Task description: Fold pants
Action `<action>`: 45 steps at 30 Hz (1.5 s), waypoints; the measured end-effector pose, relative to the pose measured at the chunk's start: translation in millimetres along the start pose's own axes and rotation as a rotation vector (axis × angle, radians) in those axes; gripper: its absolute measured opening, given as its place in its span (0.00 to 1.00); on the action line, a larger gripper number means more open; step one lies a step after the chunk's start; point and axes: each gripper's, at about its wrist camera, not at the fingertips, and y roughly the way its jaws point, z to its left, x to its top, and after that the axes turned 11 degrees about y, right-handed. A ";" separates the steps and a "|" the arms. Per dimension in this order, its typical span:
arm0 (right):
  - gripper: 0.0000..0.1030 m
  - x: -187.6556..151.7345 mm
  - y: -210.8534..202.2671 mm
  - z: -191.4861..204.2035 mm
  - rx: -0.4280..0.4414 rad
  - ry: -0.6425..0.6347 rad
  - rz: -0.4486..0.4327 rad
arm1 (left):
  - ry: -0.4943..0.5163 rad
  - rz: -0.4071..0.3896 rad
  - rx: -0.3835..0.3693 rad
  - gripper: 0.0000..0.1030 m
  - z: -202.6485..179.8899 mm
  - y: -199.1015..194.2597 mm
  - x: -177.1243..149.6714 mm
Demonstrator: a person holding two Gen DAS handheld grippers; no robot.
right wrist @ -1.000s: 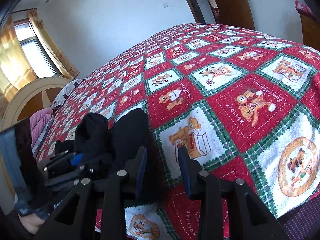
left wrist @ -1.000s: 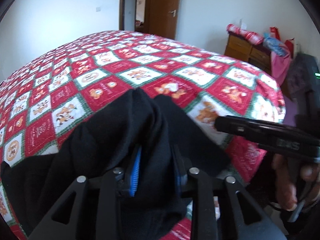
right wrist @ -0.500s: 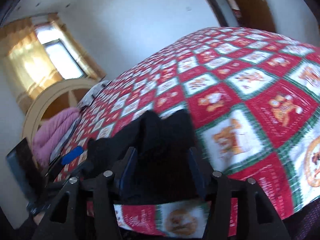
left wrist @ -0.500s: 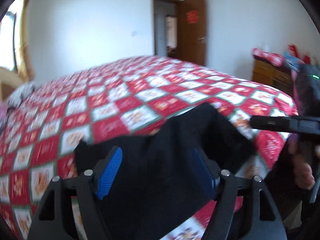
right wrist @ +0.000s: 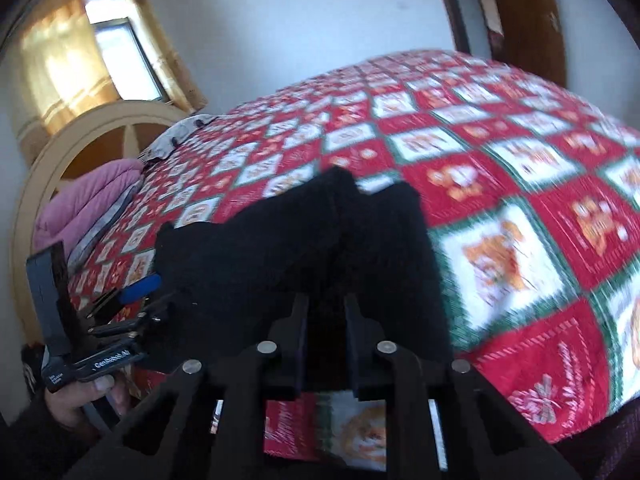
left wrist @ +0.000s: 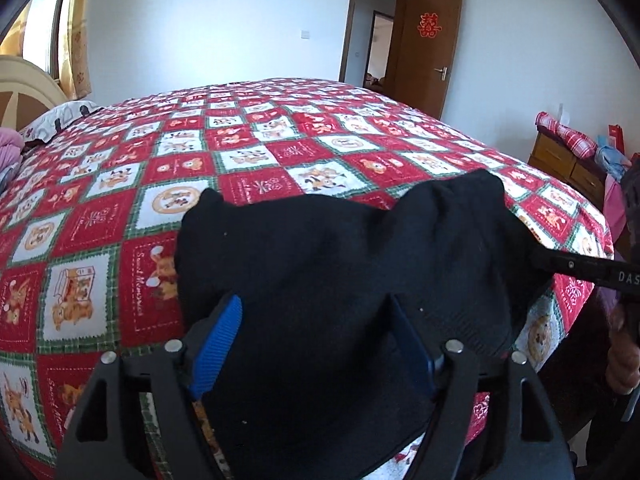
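Note:
Black pants (left wrist: 340,248) lie bunched at the near edge of the bed, also in the right wrist view (right wrist: 304,240). My left gripper (left wrist: 316,336) is open, its blue-padded fingers (left wrist: 218,334) spread wide with the black cloth lying between and over them. My right gripper (right wrist: 325,312) is shut on the near edge of the pants, its fingers close together with cloth pinched between them. The right gripper's body shows at the right of the left wrist view (left wrist: 580,268). The left gripper shows at the left of the right wrist view (right wrist: 132,292).
The bed carries a red, white and green patchwork quilt (left wrist: 280,148). A pillow and pink bedding (right wrist: 84,204) lie by the curved headboard (right wrist: 60,152). A wooden dresser (left wrist: 568,160) with cloths stands right. A brown door (left wrist: 428,44) stands open behind.
My left gripper has opened, letting go of the pants, and swung left. My right gripper has moved over the pants and shut on their near edge.

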 end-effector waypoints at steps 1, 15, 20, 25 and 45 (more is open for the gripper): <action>0.15 0.9 -0.5 -8.3 0.014 0.025 0.014 | -0.003 -0.001 -0.001 0.77 1.0 0.2 -0.8; 0.13 -4.5 0.3 -51.4 0.015 0.194 0.062 | 0.039 0.011 -0.012 0.91 -9.9 9.1 -8.5; 0.14 -1.8 -2.2 -49.3 0.024 0.190 0.056 | 0.031 0.010 -0.012 0.94 -8.3 7.6 -7.5; 0.32 9.7 -21.2 -32.0 -0.073 0.114 -0.031 | 0.024 0.007 -0.018 0.94 -7.3 7.7 -7.6; 0.06 55.1 11.2 -9.9 0.043 0.096 -0.049 | -0.014 0.015 0.046 1.00 2.3 5.6 -4.9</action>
